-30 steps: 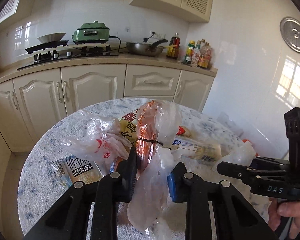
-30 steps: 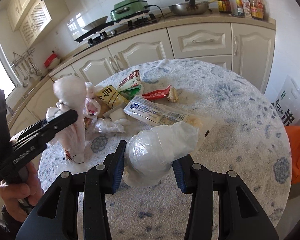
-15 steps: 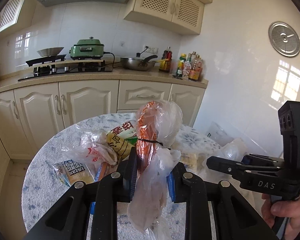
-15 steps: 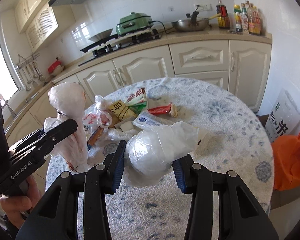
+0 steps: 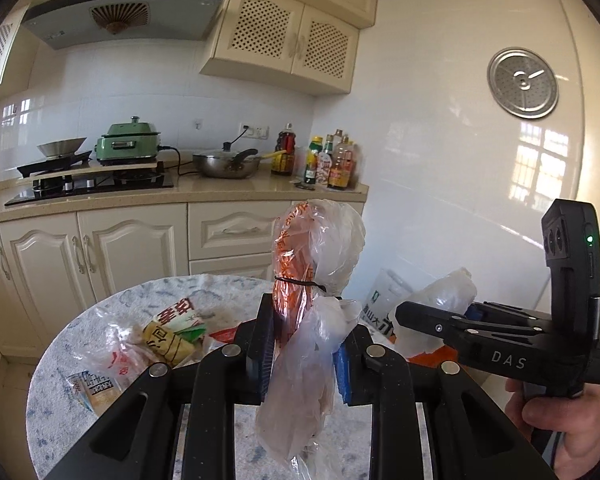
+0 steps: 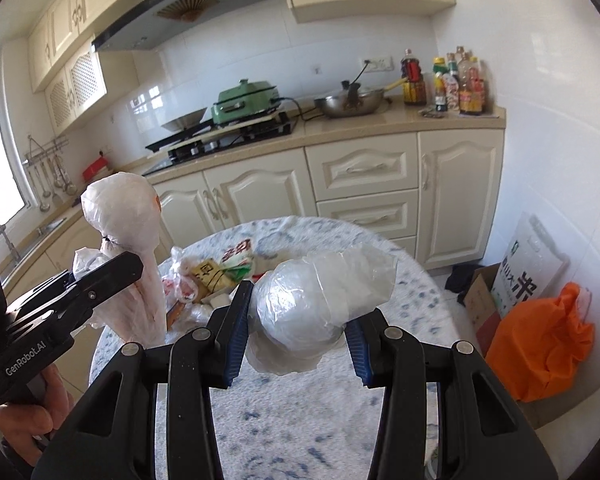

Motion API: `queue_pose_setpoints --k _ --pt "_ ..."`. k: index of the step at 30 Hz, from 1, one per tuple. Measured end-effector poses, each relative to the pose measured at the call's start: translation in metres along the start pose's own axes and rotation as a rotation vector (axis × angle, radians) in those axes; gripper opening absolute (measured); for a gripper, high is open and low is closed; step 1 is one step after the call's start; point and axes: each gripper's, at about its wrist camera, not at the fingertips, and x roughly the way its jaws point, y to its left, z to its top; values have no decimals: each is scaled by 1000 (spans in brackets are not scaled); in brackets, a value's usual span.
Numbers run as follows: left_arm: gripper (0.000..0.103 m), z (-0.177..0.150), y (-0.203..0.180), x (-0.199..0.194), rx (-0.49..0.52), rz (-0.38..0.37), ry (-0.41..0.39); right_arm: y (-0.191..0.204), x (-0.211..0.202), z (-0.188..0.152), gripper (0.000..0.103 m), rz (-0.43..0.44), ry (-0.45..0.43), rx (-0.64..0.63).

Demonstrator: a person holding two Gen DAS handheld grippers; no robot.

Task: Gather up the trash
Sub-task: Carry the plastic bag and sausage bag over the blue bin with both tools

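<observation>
Plastic, crinkly and slippery, is what both grippers are dealing with. Closest up, the left gripper (image 5: 304,350) is pinching a tied clear bag (image 5: 308,304) with orange print, jaws nearly pressed together on the thin neck, so the puffy top stands above the pads and the tail dangles below. The right gripper (image 6: 296,334) is squeezed onto a balled-up white bag (image 6: 316,300), jaws part-way apart because the wad is fat. Both pieces hang in the air above the round table (image 6: 400,420).

Just past them, more trash is lying on the tabletop: a yellow snack wrapper (image 5: 168,338), a crumpled bag with red print (image 5: 116,354), a flat packet (image 5: 94,390). Further off, on the floor by the cabinets, sits an orange bag (image 6: 540,344), probably where this goes, though I can't say for sure.

What I'd worry about: that thin film sliding through the left pads if it gets swung, since there's barely anything to bite. The white wad could also squish and pop out.
</observation>
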Motion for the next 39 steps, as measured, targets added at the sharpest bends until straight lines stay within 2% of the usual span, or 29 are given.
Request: queue_pose_setpoints --k 6,10,17,23,30,35,39 --pt "22 9 -28 9 26 -74 -10 -27 -32 7 44 -61 -49 15" --pt "22 11 -52 28 39 -146 11 -53 -52 8 44 -116 -69 31" --pt "22 9 -102 86 33 -304 119 -125 -87 -10 44 -232 -67 115" --pt "22 -3 -144 147 30 -385 232 -192 -107 -42 44 -333 -28 207" --pt "22 -31 -203 227 63 -422 399 -271 -103 -97 44 -393 63 344" --pt "22 -63 -233 296 76 -422 537 -316 -87 -134 44 -401 137 432" --pt "22 -87 -259 346 85 -415 603 -346 -68 -163 44 -393 194 497"
